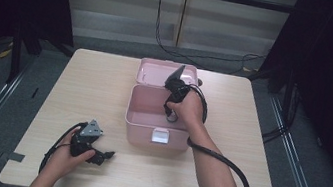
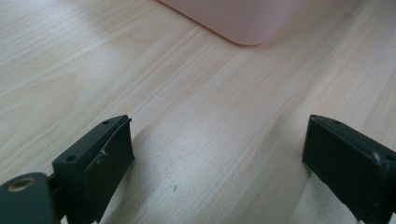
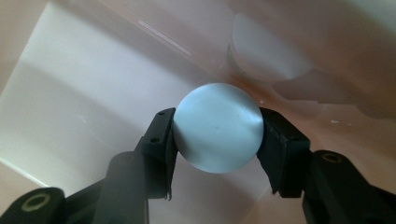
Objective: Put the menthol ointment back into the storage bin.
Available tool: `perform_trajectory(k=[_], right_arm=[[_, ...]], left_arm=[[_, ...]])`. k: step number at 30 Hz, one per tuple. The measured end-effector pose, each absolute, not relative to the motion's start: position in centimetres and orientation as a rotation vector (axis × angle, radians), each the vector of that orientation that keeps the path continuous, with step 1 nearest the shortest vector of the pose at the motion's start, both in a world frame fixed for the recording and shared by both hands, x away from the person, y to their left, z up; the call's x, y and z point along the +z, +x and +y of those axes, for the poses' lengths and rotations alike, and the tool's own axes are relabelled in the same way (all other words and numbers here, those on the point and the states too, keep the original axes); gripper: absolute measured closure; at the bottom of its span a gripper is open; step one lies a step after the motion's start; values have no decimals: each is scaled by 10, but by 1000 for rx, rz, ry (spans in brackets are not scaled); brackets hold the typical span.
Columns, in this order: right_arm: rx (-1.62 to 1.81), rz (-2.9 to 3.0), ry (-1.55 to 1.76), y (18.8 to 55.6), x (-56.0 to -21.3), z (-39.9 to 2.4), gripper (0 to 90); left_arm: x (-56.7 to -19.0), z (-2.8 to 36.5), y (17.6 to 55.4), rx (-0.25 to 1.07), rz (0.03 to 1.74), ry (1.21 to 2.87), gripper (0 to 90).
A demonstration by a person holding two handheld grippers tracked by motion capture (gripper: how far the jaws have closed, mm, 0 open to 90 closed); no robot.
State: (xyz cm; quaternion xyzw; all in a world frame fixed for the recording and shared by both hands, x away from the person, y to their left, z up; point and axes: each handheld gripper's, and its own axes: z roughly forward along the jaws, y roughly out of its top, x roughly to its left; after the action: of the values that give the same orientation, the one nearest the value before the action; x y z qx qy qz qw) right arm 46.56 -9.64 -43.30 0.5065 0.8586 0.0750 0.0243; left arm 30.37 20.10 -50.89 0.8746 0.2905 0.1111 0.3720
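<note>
- Inside the pink box (image 1: 150, 116), the right gripper (image 1: 171, 110) pinches one pale blue ball (image 3: 218, 127); a ball is round, so it has no long axis and points no way.
- In the right gripper view the two jaws press on the ball from its left and right sides, and the ball is between them just above the pale floor of the box.
- The box stands near the middle of the wooden table (image 1: 94, 87), with its lid (image 1: 155, 71) opened back toward the far side and its white latch (image 1: 161, 135) on the wall nearest to the person.
- The right hand (image 1: 187, 111) reaches down into the box from above.
- The left gripper (image 1: 103, 157) lies low over the table, left of the box and apart from it; its jaws are spread wide with only bare wood between them.
- In the left gripper view a rounded corner of the box shows ahead.
- The left hand (image 1: 69, 154) holds this gripper.
- Count: one box, one ball, two grippers, two hands.
</note>
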Motion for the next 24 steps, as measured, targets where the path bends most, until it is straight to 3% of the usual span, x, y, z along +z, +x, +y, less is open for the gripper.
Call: perform_trajectory(k=[24], right_arm=[[243,2646,1566,465,-435,-96,500]], left_arm=[[-509,201,304,285,744,2243,79]])
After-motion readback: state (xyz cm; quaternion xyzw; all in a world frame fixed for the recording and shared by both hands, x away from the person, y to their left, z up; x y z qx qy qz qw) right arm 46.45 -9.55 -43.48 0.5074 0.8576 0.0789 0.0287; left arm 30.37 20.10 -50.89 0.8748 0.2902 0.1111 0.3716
